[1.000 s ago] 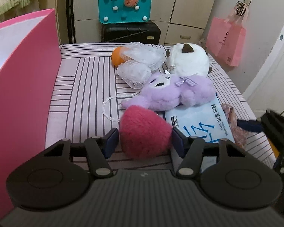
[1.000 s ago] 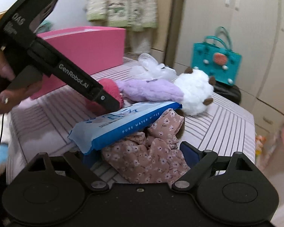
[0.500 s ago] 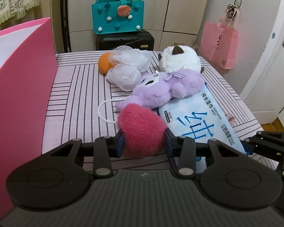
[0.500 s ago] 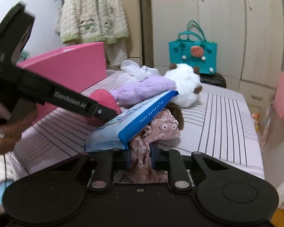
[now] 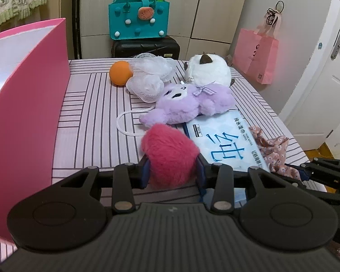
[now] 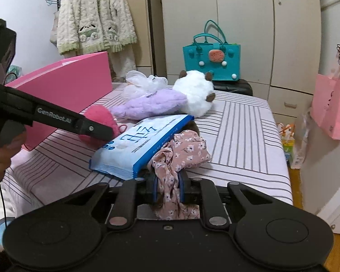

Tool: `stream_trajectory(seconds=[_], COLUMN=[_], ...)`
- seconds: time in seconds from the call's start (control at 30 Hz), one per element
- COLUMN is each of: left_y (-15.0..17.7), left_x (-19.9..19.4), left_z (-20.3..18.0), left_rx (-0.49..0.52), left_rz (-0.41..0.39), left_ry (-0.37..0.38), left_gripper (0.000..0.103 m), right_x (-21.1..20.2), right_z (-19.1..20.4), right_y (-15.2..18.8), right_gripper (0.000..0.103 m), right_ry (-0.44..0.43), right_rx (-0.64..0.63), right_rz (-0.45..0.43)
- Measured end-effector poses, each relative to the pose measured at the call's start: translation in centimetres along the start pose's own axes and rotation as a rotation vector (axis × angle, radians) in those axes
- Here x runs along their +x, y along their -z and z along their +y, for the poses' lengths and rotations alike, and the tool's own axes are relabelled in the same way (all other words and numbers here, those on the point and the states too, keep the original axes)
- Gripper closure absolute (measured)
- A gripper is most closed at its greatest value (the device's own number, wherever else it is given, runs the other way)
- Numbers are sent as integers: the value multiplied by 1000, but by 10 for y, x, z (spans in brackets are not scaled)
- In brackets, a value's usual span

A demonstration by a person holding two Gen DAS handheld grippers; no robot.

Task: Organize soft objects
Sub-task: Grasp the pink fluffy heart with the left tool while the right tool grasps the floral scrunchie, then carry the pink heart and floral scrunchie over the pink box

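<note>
A tall pink box [image 5: 22, 113] fills the left edge of the left wrist view, its base cut off by the frame and its inside mostly out of sight. Just right of it, the left gripper [image 5: 173, 172] has its jaws closed on a fluffy deep-pink ball [image 5: 168, 156], whose underside is hidden behind the gripper body. Beyond lie an orange ball [image 5: 120, 73] touching white mesh puffs [image 5: 147, 83], a purple plush [image 5: 188, 104] and a white plush [image 5: 207, 71] (its face is turned away). A blue wet-wipes pack [image 5: 224, 145] lies partly on a floral cloth [image 6: 181, 156], covering much of it. The right gripper [image 6: 168, 189] is clamped on that cloth, which bunches between the pads and hangs below. Everything rests on a pink striped bed cover [image 5: 97, 104]. Behind it stand pale cupboards, a teal bag [image 5: 139, 18] on a black case [image 5: 145, 46], and at far right a pink paper bag [image 5: 257, 59] beside a white door [image 5: 328, 68].
</note>
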State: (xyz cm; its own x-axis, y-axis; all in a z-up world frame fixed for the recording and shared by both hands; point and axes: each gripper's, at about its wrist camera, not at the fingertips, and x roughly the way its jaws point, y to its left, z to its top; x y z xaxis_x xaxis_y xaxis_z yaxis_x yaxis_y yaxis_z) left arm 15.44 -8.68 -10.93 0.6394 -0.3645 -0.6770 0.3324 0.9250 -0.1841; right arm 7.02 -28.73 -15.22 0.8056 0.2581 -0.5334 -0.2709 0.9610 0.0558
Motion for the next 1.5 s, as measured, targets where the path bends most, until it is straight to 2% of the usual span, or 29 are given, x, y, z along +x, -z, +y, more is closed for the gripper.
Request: stream_trajectory(seconds=[0.27, 0.37, 0.5, 0.67, 0.83, 1.07, 1.27, 1.43, 1.5], left_y=[3, 7, 13, 18, 18, 15, 19, 16, 12], left_x=[-18, -31, -47, -64, -83, -108, -136, -161, -172], left_z=[2, 4, 5, 7, 6, 13, 25, 41, 50], left_rx=[-9, -34, -30, 11, 86, 137, 165, 157, 122], left_rz=[12, 32, 42, 78, 82, 127, 150, 125, 101], left_ry=[18, 67, 82, 121, 100, 96, 76, 57, 46], left_gripper=[64, 64, 64, 64, 64, 64, 64, 64, 64], right_x=[-13, -17, -24, -38, -49, -59, -57, -55, -55], right_z=[-12, -12, -11, -7, 1, 20, 40, 66, 78], right_y=[1, 2, -1, -9, -26, -50, -57, -74, -82], right_gripper=[83, 83, 83, 83, 83, 83, 83, 83, 83], right_ry=[46, 25, -8, -26, -62, -210, -357, -446, -466], right_rx=[55, 93, 130, 109, 31, -34, -4, -43, -56], right_rz=[20, 23, 9, -18, -5, 71, 122, 140, 138])
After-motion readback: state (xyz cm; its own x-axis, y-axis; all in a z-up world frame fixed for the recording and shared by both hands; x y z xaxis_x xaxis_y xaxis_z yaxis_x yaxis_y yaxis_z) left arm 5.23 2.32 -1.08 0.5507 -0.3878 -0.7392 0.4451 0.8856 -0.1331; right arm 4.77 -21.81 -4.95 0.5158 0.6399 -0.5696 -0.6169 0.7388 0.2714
